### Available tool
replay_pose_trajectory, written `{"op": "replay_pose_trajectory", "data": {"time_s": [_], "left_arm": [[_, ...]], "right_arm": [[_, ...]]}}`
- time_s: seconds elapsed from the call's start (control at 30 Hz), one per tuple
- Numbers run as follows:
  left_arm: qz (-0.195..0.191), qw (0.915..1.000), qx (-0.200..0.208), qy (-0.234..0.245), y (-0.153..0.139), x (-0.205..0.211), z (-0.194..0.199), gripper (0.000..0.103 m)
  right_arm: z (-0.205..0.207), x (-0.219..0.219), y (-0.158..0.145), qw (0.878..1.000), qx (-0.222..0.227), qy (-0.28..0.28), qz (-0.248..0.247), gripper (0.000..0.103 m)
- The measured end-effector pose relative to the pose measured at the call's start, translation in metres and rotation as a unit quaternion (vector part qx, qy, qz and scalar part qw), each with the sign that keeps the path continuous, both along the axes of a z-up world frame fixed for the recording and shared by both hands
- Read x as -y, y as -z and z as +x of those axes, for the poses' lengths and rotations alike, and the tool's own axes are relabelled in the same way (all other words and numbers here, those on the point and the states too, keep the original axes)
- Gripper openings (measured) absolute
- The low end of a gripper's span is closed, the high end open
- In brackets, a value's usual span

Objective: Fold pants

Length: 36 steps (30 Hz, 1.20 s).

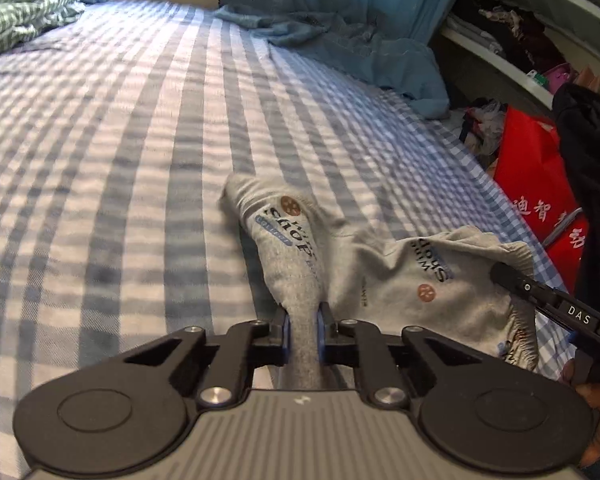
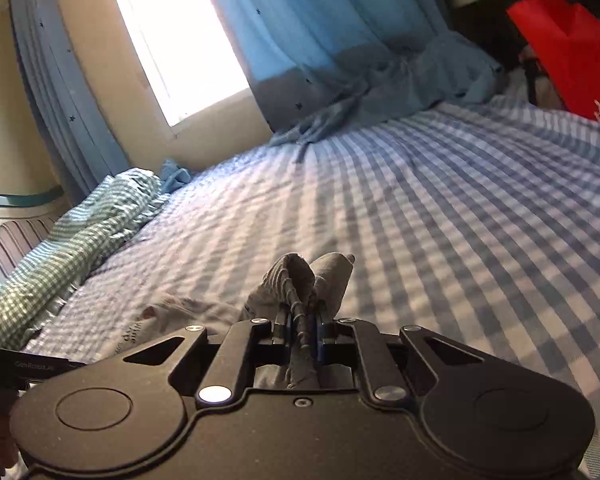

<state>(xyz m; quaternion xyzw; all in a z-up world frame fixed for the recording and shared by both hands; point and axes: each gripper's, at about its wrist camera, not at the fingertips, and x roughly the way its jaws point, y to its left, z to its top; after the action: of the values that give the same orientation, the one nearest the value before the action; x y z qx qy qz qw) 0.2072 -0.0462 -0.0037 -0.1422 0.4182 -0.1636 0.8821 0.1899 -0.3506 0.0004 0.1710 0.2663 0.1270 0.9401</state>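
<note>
Now both my grippers are pinching the grey pants [image 1: 400,276] low over the checked bed sheet [image 1: 120,160].

Largest first: I see the blue-and-white sheet filling both views, with a blue curtain [image 2: 340,32] trailing onto its far edge, a crumpled green checked cloth [image 2: 80,232] at one side and a red bag [image 1: 536,184] beyond the bed's other side. On my left camera the pants lie bunched on the sheet, printed lettering and a brown round badge facing up, elastic waistband toward the right. My left gripper [image 1: 303,330] has its blue pads closed tight on a rolled-up grey section. My right gripper [image 2: 302,330] is clamped on the gathered, ribbed waistband edge, which pokes up just past its fingertips.
</note>
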Motion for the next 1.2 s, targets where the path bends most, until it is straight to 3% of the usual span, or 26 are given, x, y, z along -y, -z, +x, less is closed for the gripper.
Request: {"op": "replay_pose_trajectory", "data": {"time_s": [0.2,0.37,0.6,0.8,0.87,0.97,1.07,1.13,1.2], "left_arm": [[0.021,0.9987,0.033,-0.033,-0.034,-0.056,0.003,0.013],[0.037,0.9943,0.032,-0.095,-0.044,-0.129,0.006,0.013],[0.024,0.9879,-0.003,-0.154,-0.025,-0.212,0.006,0.013],[0.003,0.985,-0.033,-0.169,0.006,-0.238,0.001,0.015],[0.005,0.9848,-0.032,-0.171,0.009,-0.24,-0.005,0.02],[0.018,0.9837,-0.027,-0.177,0.007,-0.237,-0.01,0.026],[0.029,0.9827,-0.016,-0.182,-0.002,-0.231,-0.019,0.043],[0.036,0.981,-0.003,-0.19,-0.01,-0.228,-0.024,0.06],[0.042,0.9799,0.015,-0.194,-0.021,-0.221,-0.036,0.068]], "right_arm": [[0.035,-0.062,-0.024,0.998,0.013,-0.062,0.02,0.011],[0.08,-0.127,-0.018,0.992,0.003,-0.113,0.05,0.011],[0.12,-0.205,0.015,0.984,-0.042,-0.165,0.054,0.011],[0.123,-0.222,0.033,0.985,-0.064,-0.155,0.034,0.013],[0.122,-0.221,0.031,0.986,-0.065,-0.149,0.028,0.016],[0.113,-0.22,0.025,0.989,-0.051,-0.137,-0.003,0.036],[0.1,-0.216,0.013,0.991,-0.032,-0.132,-0.008,0.049],[0.087,-0.215,0.003,0.992,-0.016,-0.125,-0.017,0.063],[0.07,-0.214,-0.008,0.992,0.005,-0.12,-0.026,0.07]]}}
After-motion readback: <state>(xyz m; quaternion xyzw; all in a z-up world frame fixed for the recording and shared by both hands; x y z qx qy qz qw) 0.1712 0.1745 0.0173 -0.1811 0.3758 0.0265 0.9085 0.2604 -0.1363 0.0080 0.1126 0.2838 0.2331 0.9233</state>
